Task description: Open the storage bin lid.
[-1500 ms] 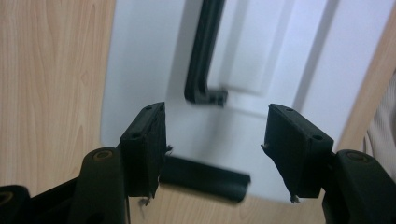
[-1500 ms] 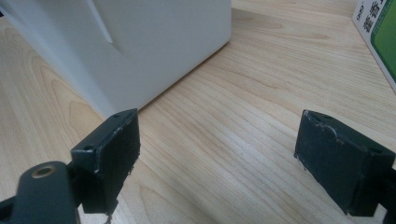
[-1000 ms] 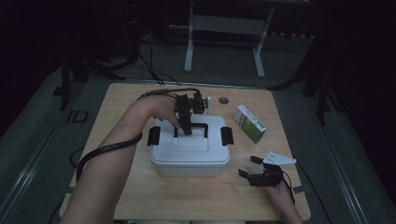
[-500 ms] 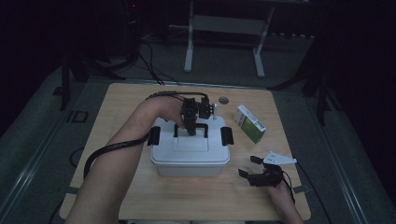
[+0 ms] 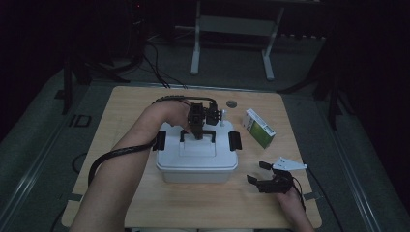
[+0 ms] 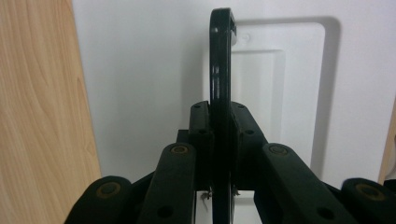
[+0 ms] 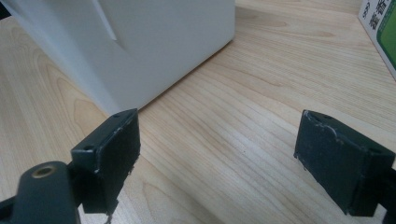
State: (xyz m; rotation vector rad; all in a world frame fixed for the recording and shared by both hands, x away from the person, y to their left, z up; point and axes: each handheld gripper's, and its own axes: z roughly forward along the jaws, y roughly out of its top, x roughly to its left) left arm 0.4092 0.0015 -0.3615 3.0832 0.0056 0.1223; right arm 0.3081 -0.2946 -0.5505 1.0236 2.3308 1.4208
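At the centre of the high view sits a white plastic storage box (image 5: pixel 197 159) with a black carrying handle (image 5: pixel 197 137) and black side latches (image 5: pixel 160 140). The pale wooden table (image 5: pixel 145 203) beneath shows light tan grain with darker streaks. Toward the right lies a green-and-white cardboard carton (image 5: pixel 259 127). Both grippers, the left gripper (image 5: pixel 197 134) and the right gripper (image 5: pixel 259 180), are matt black; the right carries a light grey plate.

Black handle (image 6: pixel 220 70) upright on white box (image 5: pixel 197 162)
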